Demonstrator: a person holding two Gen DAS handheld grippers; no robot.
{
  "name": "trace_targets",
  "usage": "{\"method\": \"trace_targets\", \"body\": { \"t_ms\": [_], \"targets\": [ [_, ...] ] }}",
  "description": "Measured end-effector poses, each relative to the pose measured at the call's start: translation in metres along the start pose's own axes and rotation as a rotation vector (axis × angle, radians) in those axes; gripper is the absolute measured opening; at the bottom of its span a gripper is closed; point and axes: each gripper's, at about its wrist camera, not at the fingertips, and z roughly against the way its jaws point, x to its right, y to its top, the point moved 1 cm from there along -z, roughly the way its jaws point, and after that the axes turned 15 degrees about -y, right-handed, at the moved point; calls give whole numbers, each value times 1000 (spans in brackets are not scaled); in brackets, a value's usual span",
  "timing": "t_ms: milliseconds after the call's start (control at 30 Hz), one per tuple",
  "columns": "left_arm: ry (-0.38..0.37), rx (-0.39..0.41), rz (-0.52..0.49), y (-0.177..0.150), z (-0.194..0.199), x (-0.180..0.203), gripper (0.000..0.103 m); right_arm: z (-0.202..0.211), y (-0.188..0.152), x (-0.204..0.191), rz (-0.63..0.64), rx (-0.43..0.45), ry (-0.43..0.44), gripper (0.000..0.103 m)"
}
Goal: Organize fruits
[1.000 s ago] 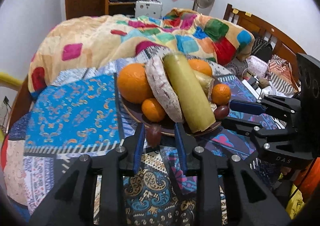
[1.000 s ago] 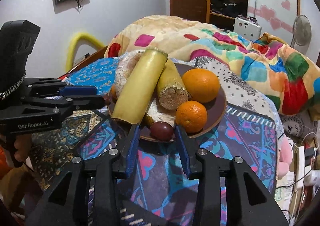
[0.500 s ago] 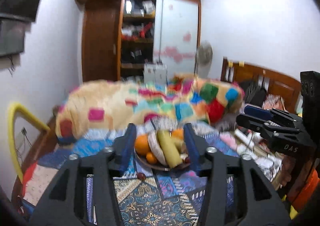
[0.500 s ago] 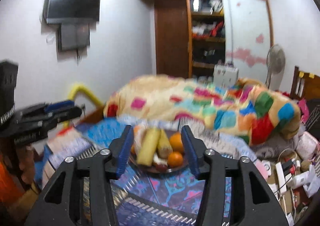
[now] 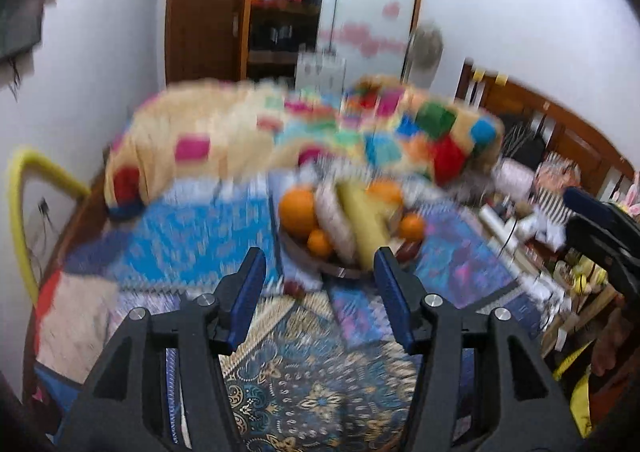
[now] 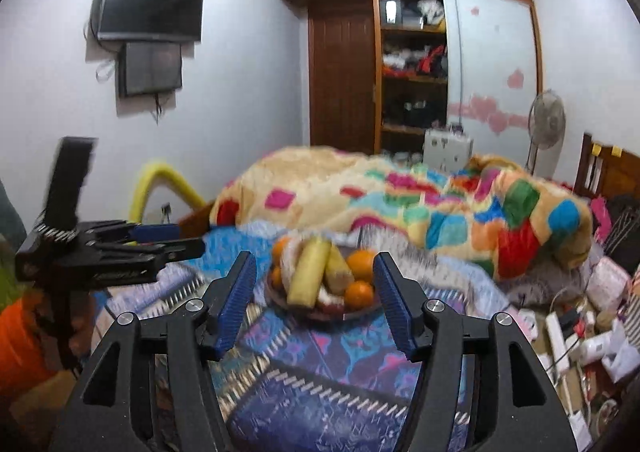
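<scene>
A brown plate [image 5: 304,258] of fruit sits on the patterned bedspread: oranges [image 5: 298,210], a long yellow fruit [image 5: 362,218] and a pale netted one [image 5: 336,218]. A small dark fruit [image 5: 293,288] lies on the cloth just in front of the plate. My left gripper [image 5: 320,284] is open and empty, held back from the plate. My right gripper [image 6: 316,284] is open and empty too, and frames the plate [image 6: 320,312] from a distance. The left gripper also shows at the left of the right wrist view [image 6: 176,240]. The left wrist view is blurred.
A colourful patchwork blanket [image 6: 400,196] is heaped behind the plate. A wooden headboard [image 5: 560,124] and clutter [image 6: 580,324] are on the right. A wardrobe [image 6: 380,64], a fan [image 6: 546,120] and a wall TV [image 6: 150,8] stand beyond. A yellow tube [image 5: 24,188] is at left.
Both grippers have pulled back and up from the plate and opened wider. The small dark fruit that was between the left fingers now lies on the cloth.
</scene>
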Motion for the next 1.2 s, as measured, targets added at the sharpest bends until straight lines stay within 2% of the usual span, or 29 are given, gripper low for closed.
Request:
{"method": "trace_targets", "body": {
  "t_ms": [133, 233, 400, 500, 533, 567, 600, 700, 767, 800, 1000, 1200],
  "targets": [
    [-5, -146, 66, -11, -49, -32, 40, -28, -17, 3, 27, -71, -4, 57],
    [-8, -217, 80, -19, -74, -43, 32, -52, -29, 7, 43, -123, 0, 57],
    [7, -269, 40, -26, -95, -46, 30, -77, -43, 8, 61, -189, 21, 57],
    [46, -275, 14, -29, -102, -47, 27, -85, -49, 6, 67, -209, 31, 57],
    [37, -274, 4, -30, -103, -46, 24, -86, -51, 4, 66, -211, 34, 57],
    [29, -275, -4, -29, -103, -44, 16, -87, -52, 4, 65, -212, 36, 57],
    [24, -276, -16, -29, -103, -41, 12, -87, -53, 5, 63, -211, 37, 57],
    [38, -266, -75, -30, -100, -31, 7, -87, -52, 7, 49, -209, 40, 57],
    [22, -259, -85, -29, -97, -26, 5, -86, -49, 8, 46, -204, 35, 57],
    [9, -249, -84, -27, -95, -23, 1, -87, -48, 9, 45, -199, 32, 57],
    [-71, -160, -96, -5, -85, -3, 1, -86, -43, 13, 25, -180, 30, 57],
    [-84, -162, -85, 1, -105, -2, 1, -88, -46, 16, 20, -184, 29, 57]
  ]
}}
